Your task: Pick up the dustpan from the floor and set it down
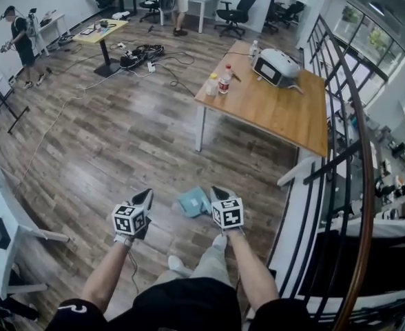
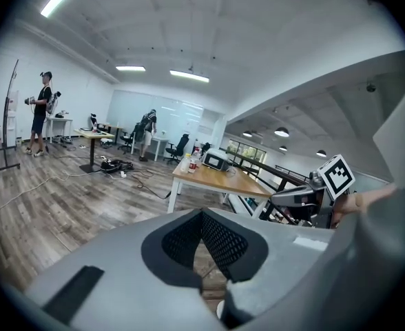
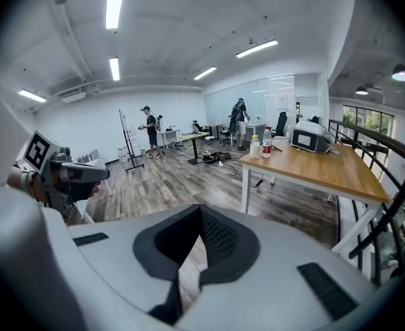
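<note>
Right gripper (image 3: 201, 216): shut, black ribbed pads (image 3: 220, 236) pressed tip to tip, nothing clamped between them, only a sliver of floor showing through the gap behind the tips. In the head view (image 1: 220, 193), carried on the person's right forearm, checkered marker cube on top.

Left gripper (image 2: 202, 216): likewise shut and empty, ribbed pads (image 2: 223, 243) meeting at the tips. Seen from the head (image 1: 145, 197), level with the other gripper and apart from it.

Between the two in the head view, down on the floor: light teal plastic dustpan (image 1: 191, 203). Touched by neither gripper, right edge hidden behind the right gripper. Under it, grey-brown wood-plank floor (image 1: 120, 143). Just below, light trouser legs and one white shoe (image 1: 177, 263).

Farther out, to the upper right: light wooden table with white legs (image 1: 278, 112), bearing a white boxy appliance (image 1: 277, 66), a red-labelled clear bottle (image 1: 224, 79) and a second clear bottle (image 1: 212, 84) just beside it. Along the right side, black metal railing with brown handrail (image 1: 347, 136).

Far end of the room: tangle of black cables (image 1: 144, 52), black office chairs (image 1: 238, 12), and another person in dark clothes (image 1: 20, 40) at the upper left.
</note>
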